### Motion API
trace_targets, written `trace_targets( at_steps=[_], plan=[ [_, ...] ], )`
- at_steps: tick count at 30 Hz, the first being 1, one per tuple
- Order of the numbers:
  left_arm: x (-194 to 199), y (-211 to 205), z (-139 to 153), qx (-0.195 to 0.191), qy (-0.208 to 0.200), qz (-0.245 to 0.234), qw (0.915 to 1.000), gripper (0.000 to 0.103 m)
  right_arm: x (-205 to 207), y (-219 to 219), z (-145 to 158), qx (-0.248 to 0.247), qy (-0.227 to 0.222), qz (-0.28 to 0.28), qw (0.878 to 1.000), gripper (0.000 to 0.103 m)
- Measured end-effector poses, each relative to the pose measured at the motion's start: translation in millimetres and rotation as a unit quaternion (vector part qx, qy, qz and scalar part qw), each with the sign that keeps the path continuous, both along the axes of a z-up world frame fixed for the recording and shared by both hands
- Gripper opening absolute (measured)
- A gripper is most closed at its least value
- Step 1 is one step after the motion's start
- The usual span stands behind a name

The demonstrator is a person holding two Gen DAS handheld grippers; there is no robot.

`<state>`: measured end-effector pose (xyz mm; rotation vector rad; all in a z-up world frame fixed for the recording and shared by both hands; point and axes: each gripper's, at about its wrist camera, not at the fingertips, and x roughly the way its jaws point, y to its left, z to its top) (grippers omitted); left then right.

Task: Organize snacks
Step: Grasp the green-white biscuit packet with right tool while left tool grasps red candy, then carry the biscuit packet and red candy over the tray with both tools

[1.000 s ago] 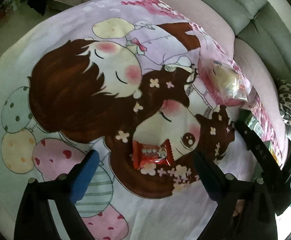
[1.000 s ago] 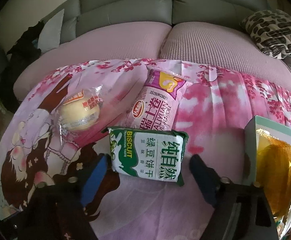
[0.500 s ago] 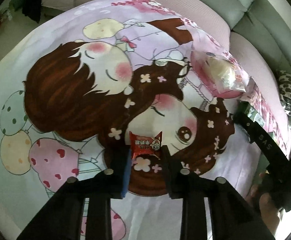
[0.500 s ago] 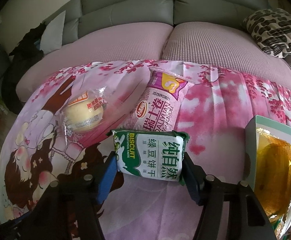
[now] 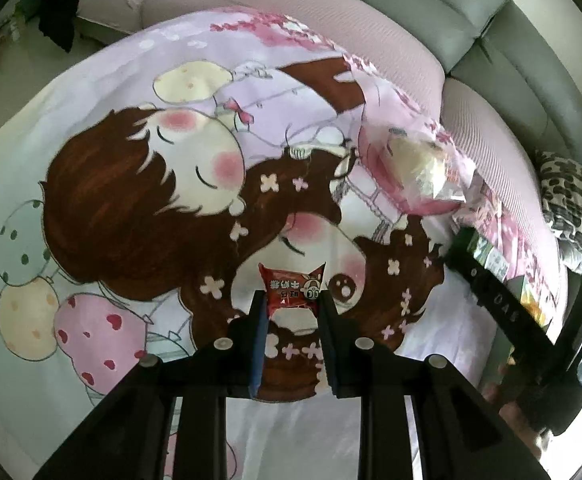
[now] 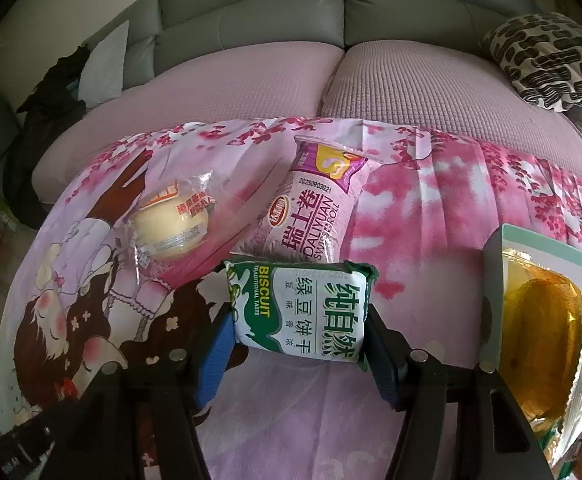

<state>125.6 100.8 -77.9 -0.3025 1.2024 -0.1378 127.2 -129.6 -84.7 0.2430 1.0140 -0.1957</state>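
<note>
Left gripper point(image 5: 293, 304) clamped on red candy packet point(image 5: 291, 294); right gripper point(image 6: 299, 330) clamped on green biscuit pack point(image 6: 301, 312). Neither sorted yet; Swiss roll pack point(image 6: 315, 216), wrapped bun point(image 6: 171, 232) lie loose farther back.

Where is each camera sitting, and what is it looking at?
Left wrist: rides the left gripper, looking down along its jaws at a red candy packet; the right gripper and hand show.
Right wrist: rides the right gripper, looking down at a green biscuit packet.
Shared: the clear-wrapped bun and cartoon blanket.
</note>
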Motion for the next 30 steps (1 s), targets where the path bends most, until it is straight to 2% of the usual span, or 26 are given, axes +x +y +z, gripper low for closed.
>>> trace_targets(
  at_steps=[22,30],
  plan=[
    [-2.3,-3.1,23.9,-0.016,-0.038,-0.002,0.9991,0.025,-26.8,11.9,54.8,-0.015,-0.031,0.004,0.999,0.064],
    [-5.9,-9.6,41.8,-0.017,-0.069,-0.010,0.9974,0.025,-46.6,3.9,77.5,-0.011,-0.049,-0.017,0.999,0.064]
  ],
)
